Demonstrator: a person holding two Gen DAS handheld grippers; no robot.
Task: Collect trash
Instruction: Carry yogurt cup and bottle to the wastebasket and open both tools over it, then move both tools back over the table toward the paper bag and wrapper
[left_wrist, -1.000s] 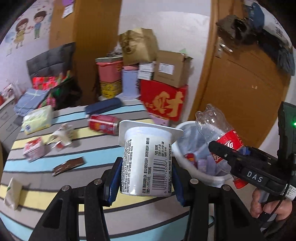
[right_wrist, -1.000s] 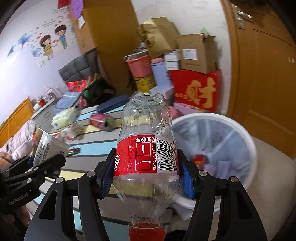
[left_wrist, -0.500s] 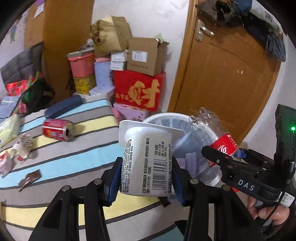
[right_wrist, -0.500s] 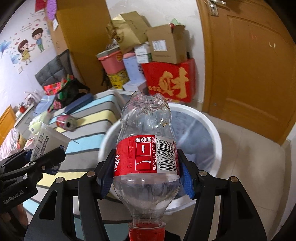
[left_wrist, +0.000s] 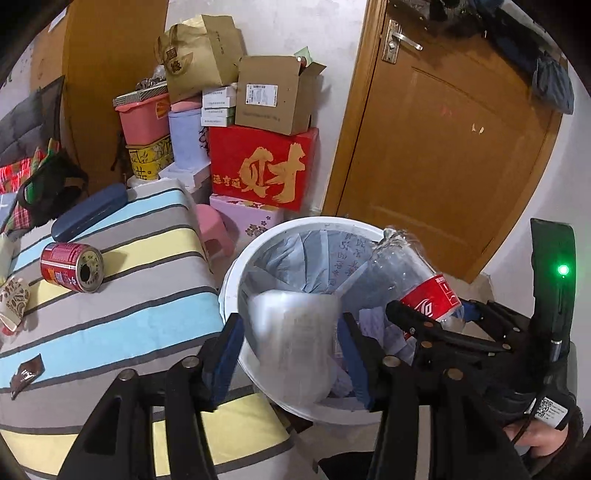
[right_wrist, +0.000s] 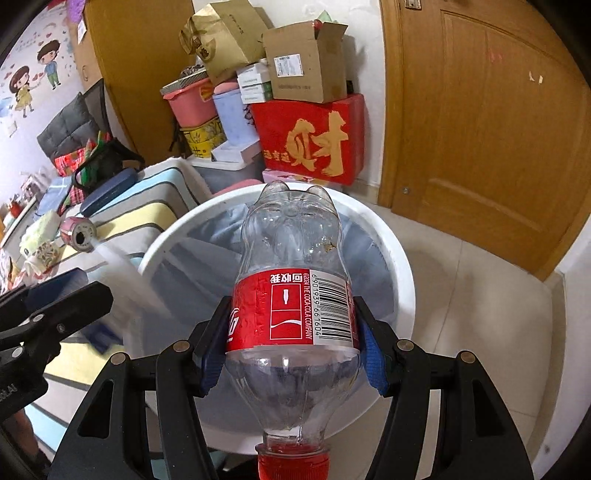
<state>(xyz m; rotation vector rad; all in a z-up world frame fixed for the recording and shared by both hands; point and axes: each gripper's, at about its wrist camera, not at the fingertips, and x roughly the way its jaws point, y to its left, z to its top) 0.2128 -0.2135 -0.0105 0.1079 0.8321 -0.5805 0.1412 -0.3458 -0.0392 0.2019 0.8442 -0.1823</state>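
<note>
My left gripper (left_wrist: 291, 347) is opening: a second ago its pads were clamped on the white cup (left_wrist: 295, 339), and now the cup is a blur between the jaws, slipping loose and dropping toward the white bin (left_wrist: 229, 280) right under it. Both hands have swung away from the striped bed (left_wrist: 110, 302) and come over the bin, which now fills the middle of both views. I judge the cup is as good as binned, provided it clears the near rim.

My right gripper (right_wrist: 291, 328) is closed on the plastic bottle (right_wrist: 291, 280), pads on the red label, cap toward me and base pointing down over the bin's mouth. It has not let go, so that release looks like the next step.

Trash remains on the bed: a red can (left_wrist: 72, 267) on its side, a crumpled wrapper (left_wrist: 13, 301) by the left edge and a small dark wrapper (left_wrist: 27, 373) nearer me.
</note>
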